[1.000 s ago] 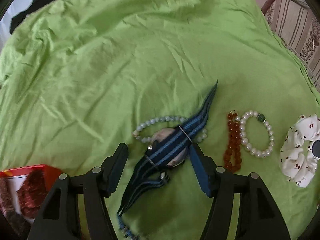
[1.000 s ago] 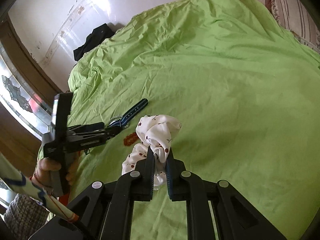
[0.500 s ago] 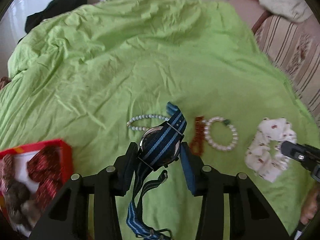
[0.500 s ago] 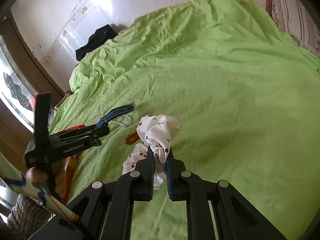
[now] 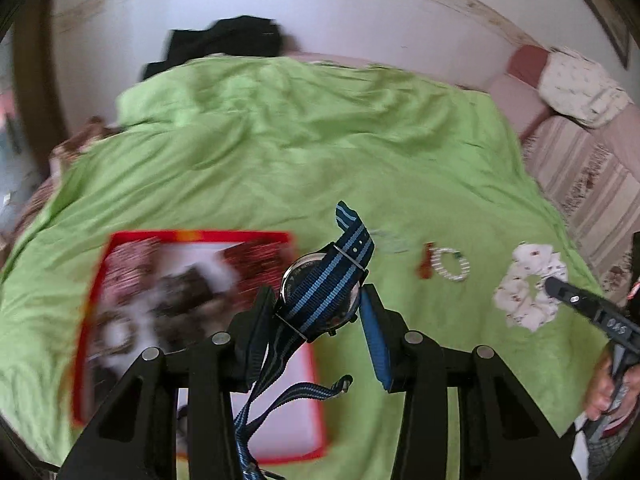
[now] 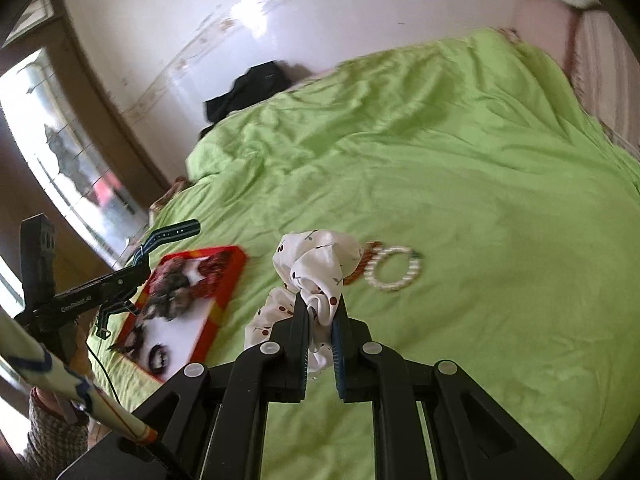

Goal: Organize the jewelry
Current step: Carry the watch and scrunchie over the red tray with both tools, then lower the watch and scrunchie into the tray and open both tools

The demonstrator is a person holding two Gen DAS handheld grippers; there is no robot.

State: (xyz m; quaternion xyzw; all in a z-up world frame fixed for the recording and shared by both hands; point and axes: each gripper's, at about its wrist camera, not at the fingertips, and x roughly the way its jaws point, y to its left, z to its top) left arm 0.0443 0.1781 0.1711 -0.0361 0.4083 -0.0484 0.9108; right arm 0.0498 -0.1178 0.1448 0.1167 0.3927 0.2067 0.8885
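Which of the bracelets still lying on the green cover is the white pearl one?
The pearl bracelet is the open white ring, lying flat, with a green bead. The amber bracelet touches it on the scrunchie side; the pale bracelet lies apart, nearer the watch.

The far half of the wrinkled green bedsheet (image 6: 460, 168) lies bare, open for passage. Nearer, the red-rimmed flat box (image 5: 192, 320) blocks the left side; a white pearl bracelet (image 6: 394, 268) and an amber bead bracelet (image 5: 425, 266) lie touching in the middle. A black garment (image 6: 248, 88) heaps at the far edge.
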